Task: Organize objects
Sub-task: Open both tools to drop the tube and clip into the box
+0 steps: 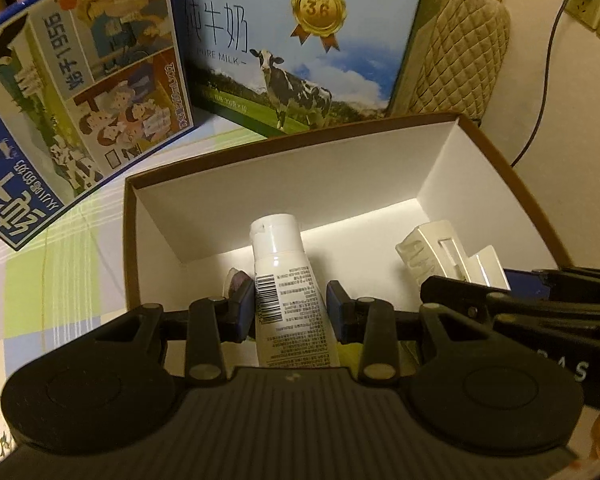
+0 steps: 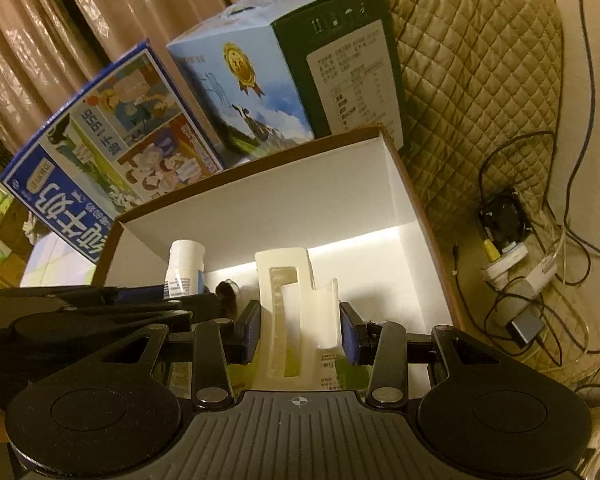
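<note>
- The left hand-held gripper has its 2 blue pads on either side of a white tube; the left pad touches the tube, while a thin gap shows at the right pad, so I cannot tell whether the grip is firm.
- The tube points cap-first into an open cardboard box with white inner walls and a brown rim; a barcode and fine print face the camera.
- The right hand-held gripper is closed narrowly on a cream hair claw clip, pads pressing both its sides, and holds it over the near part of the same box.
- In the left wrist view the clip sits to the right of the tube, with the right gripper's black arm beside it.
- A small dark object lies in the box between tube and clip; what it is cannot be told.
- Behind the box stand 2 milk cartons: a blue cartoon carton tilted at the left and a cow-printed carton just beside it.
- The box rests on a desk with a pastel checked cloth.
- A quilted beige cushion sits to the right, with cables and a power strip near it.
</note>
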The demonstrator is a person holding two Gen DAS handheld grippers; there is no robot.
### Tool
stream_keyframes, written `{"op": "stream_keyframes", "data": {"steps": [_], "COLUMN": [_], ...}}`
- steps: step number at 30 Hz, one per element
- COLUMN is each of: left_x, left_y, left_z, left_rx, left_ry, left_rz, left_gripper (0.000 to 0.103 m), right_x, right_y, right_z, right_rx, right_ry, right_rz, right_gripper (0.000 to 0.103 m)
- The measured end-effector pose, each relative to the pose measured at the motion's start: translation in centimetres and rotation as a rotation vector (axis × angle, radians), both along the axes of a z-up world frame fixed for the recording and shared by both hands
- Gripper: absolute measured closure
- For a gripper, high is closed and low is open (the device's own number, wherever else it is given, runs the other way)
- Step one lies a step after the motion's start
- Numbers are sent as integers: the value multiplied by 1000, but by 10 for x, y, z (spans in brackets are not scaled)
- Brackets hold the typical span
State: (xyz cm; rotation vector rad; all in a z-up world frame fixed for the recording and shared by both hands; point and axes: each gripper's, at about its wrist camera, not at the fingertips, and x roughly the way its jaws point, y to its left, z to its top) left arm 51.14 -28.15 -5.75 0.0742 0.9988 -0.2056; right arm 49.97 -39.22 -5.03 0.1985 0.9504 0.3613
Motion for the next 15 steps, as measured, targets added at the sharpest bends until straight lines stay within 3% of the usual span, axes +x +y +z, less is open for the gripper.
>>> {"op": "stream_keyframes", "data": {"steps": [12,15], "left_x": [6,3], "left_y": [6,9], "left_z": [5,11], "left_rx": [-11,-4], "left_ry": [-19,-34], "left_rz": [-23,-15], "left_gripper": [66,54], "right_x": [16,17], "right_y": [3,0], "right_z": [-6,-4], "right_rx": [59,78], "right_ry": [24,17], "right_rz": [-24,-46], "right_gripper": [65,63]}}
